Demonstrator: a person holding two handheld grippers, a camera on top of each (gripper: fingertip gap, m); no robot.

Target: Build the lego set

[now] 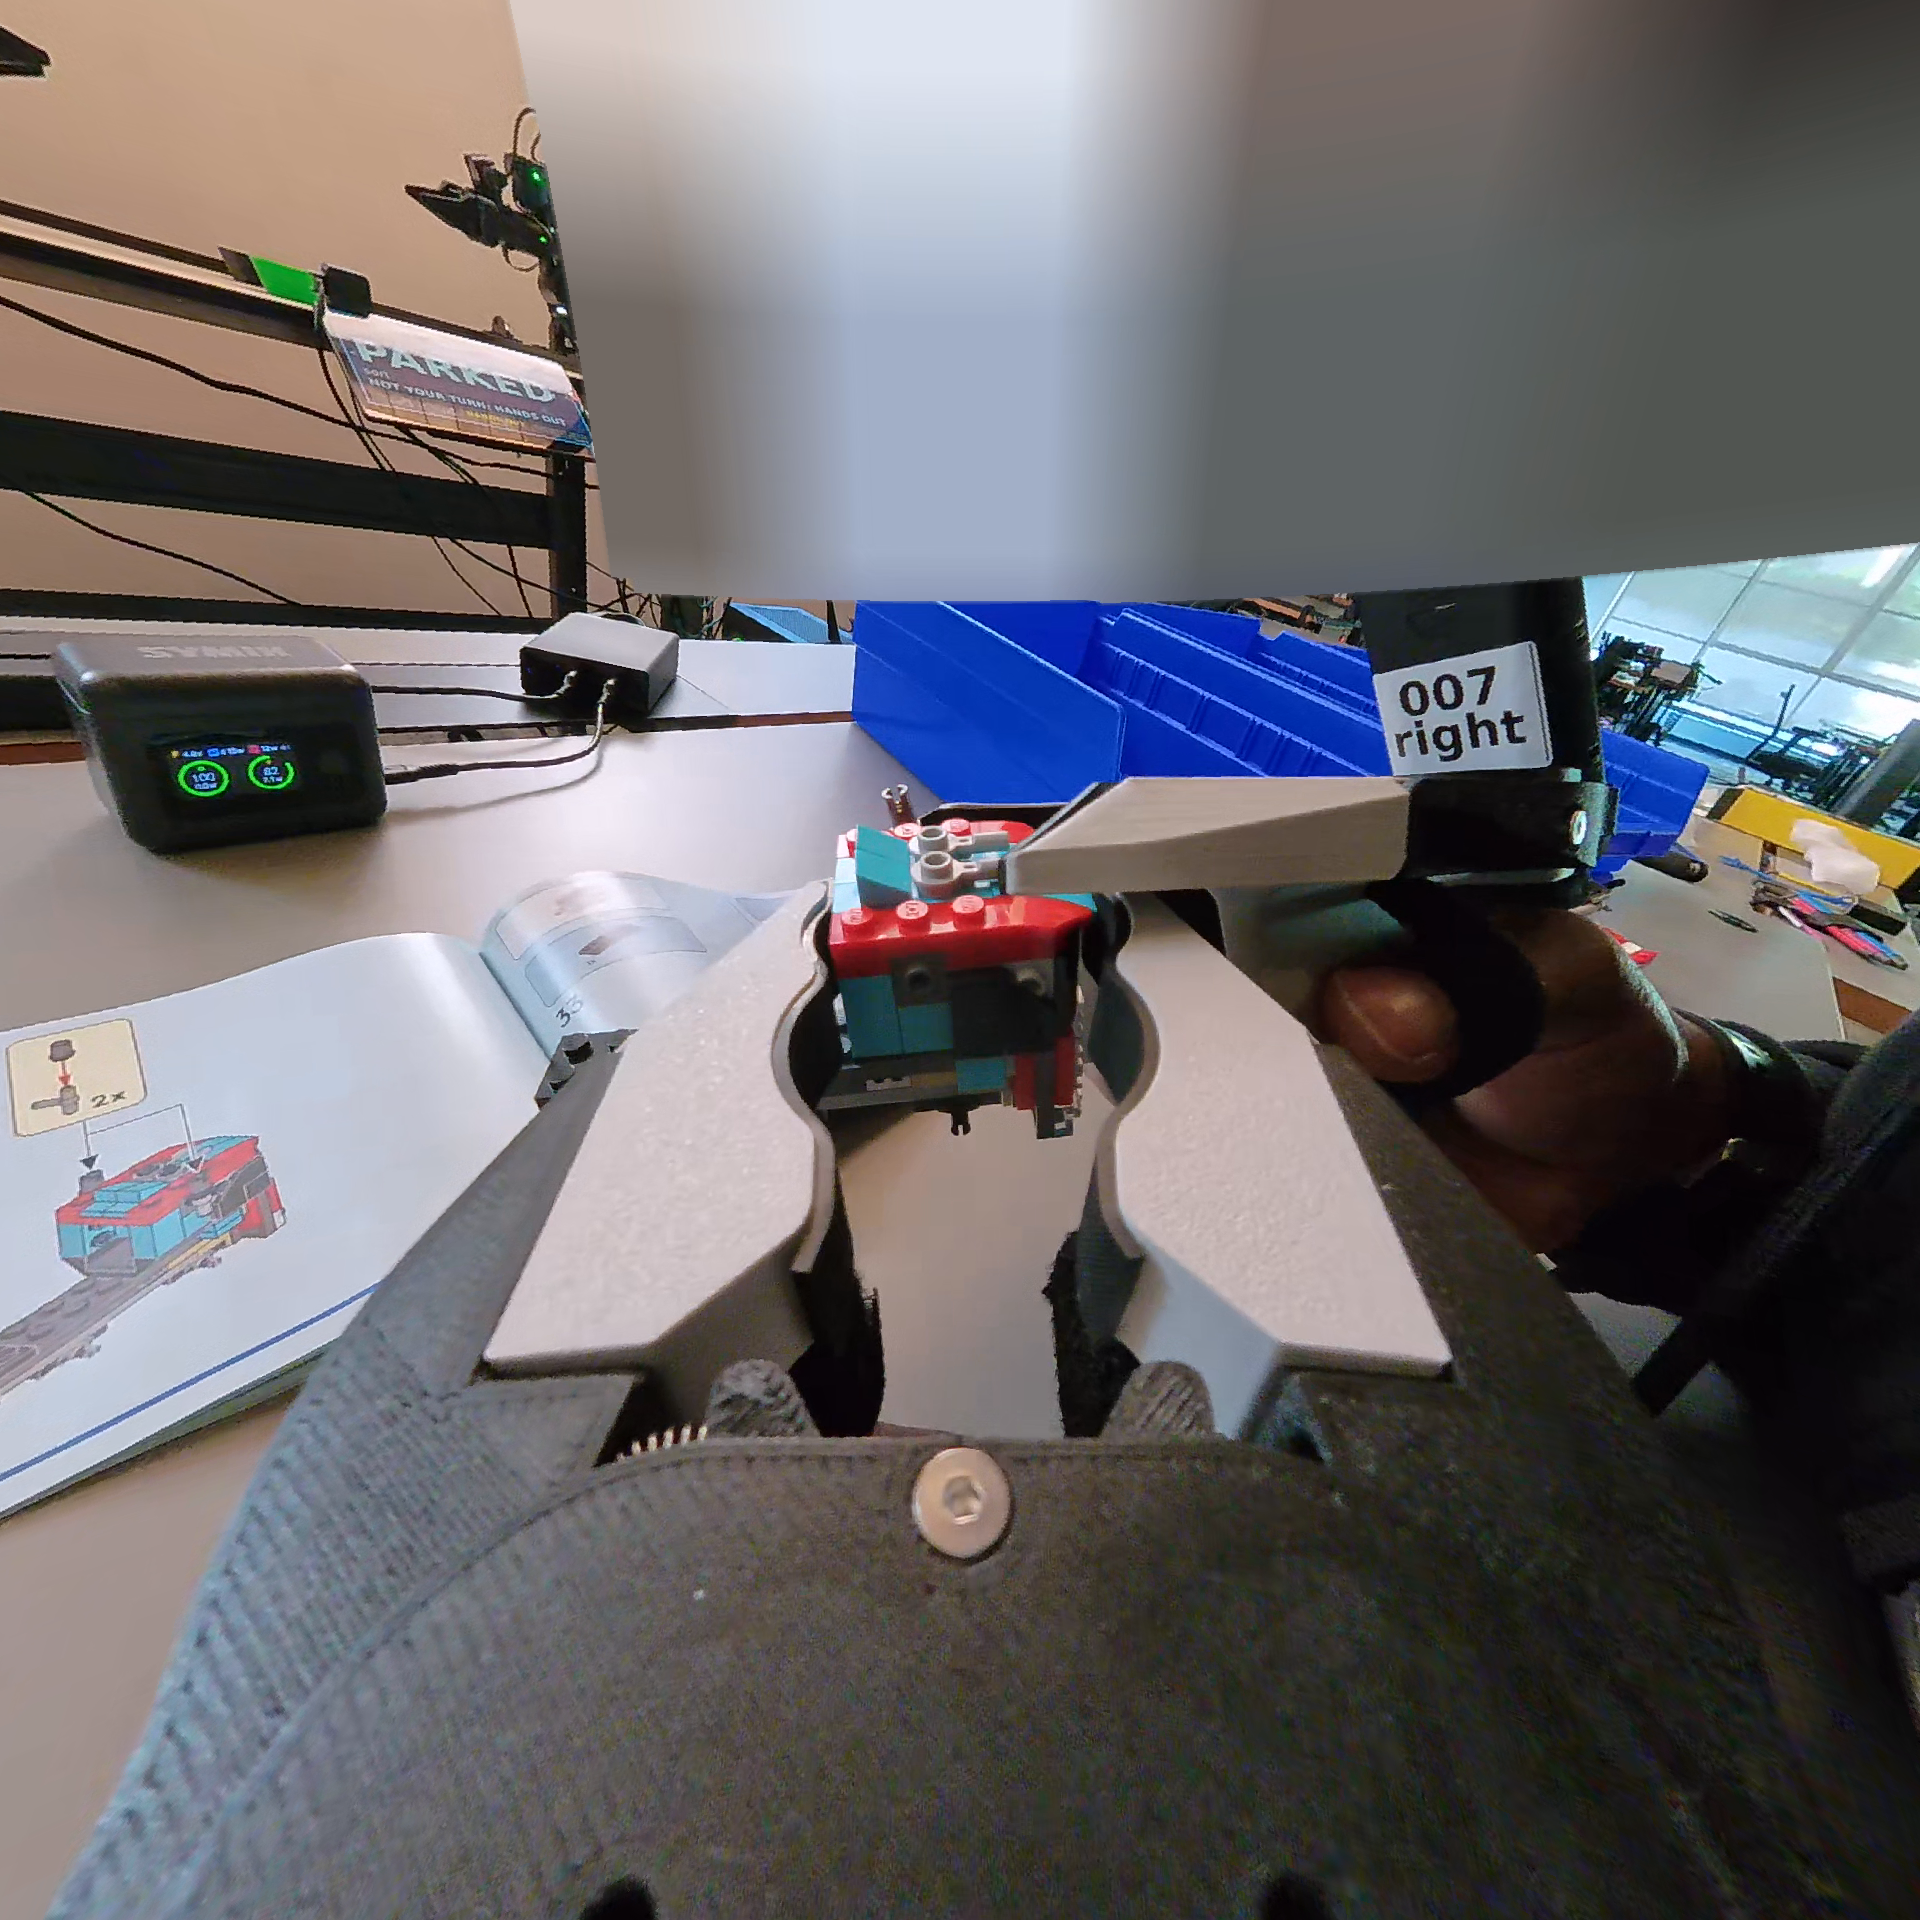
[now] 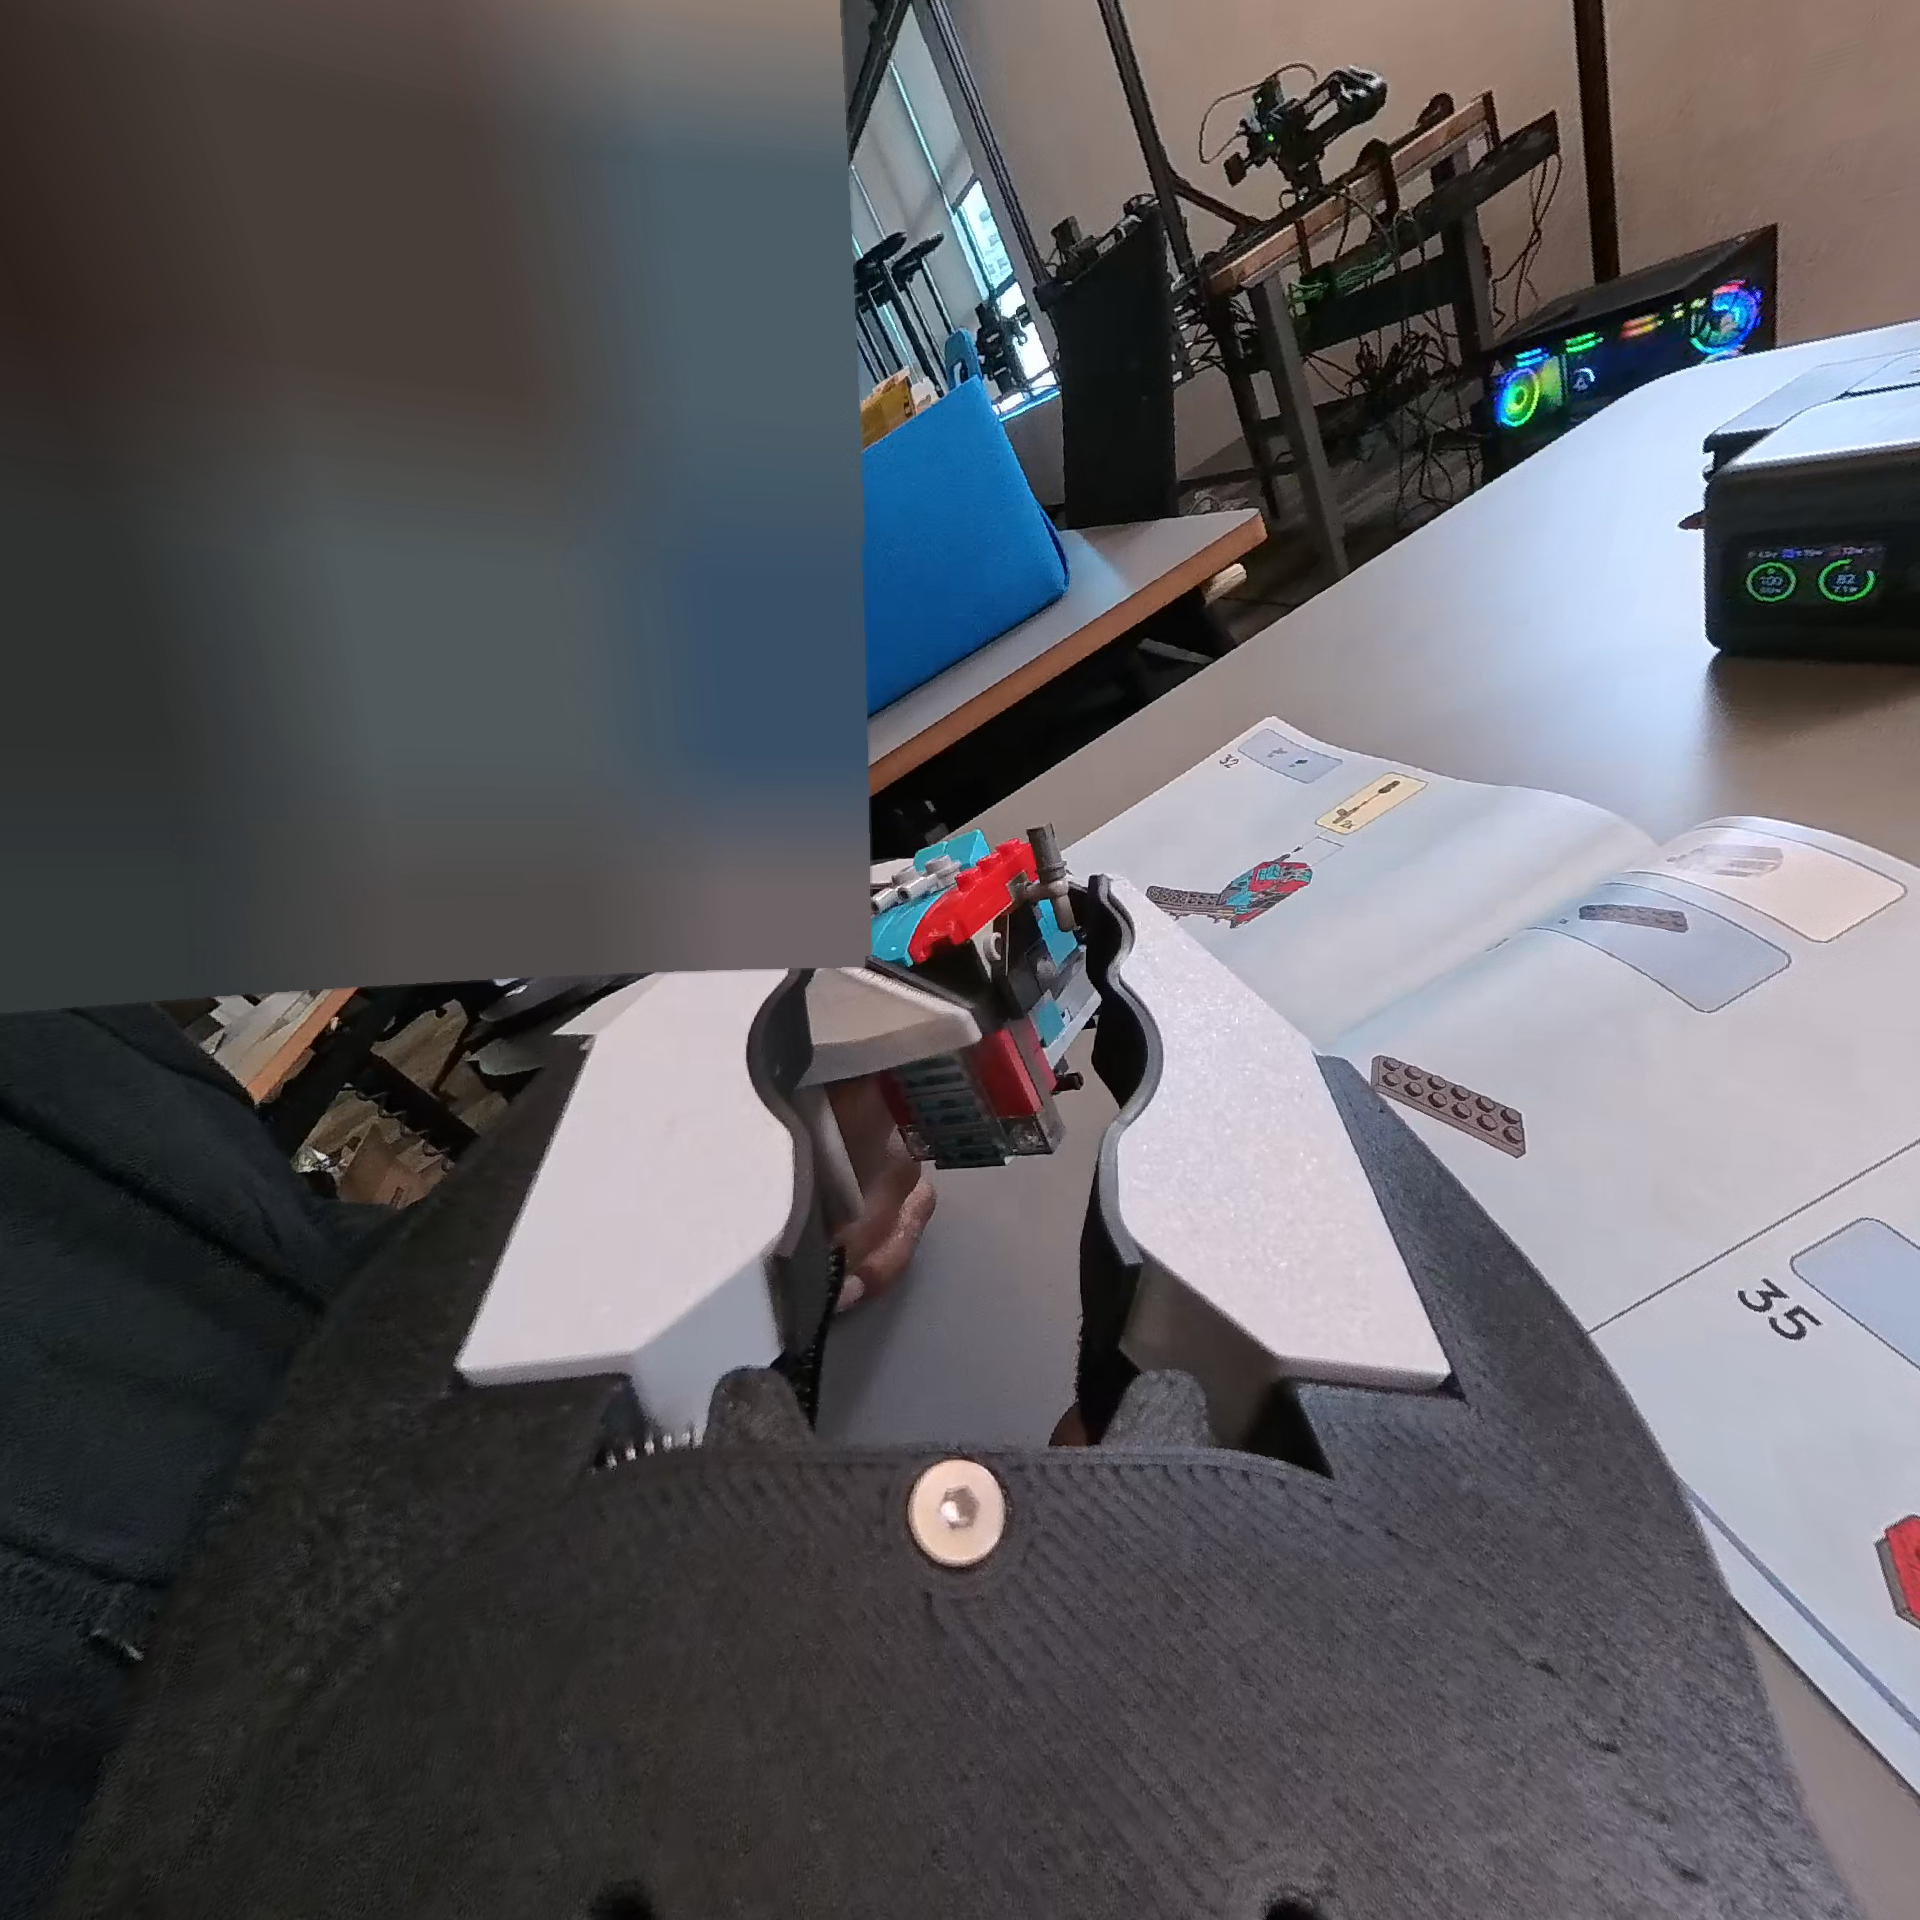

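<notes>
A red and teal lego model (image 1: 935, 935) with small grey pieces on top is held above the table between the fingertips of my left gripper (image 1: 956, 987), which is shut on it. My right gripper (image 1: 1039, 883) comes in from the right, and its upper finger touches the model's top beside the grey pieces. In the right wrist view the model (image 2: 966, 904) sits between the wide-spread fingers of my right gripper (image 2: 940, 951), which looks open. A grey pin (image 2: 1044, 862) stands on the model near the right finger.
An open instruction booklet (image 1: 312, 1091) lies on the table at the left, with a dark brown plate (image 2: 1449, 1104) on it. A black power unit (image 1: 223, 748) with a lit display stands behind it. Blue bins (image 1: 1039, 686) stand at the back. A hand (image 1: 1507, 1060) holds the right gripper. The dark brown plate (image 2: 1449, 1104) is about equally far from each gripper, around 9 centimetres.
</notes>
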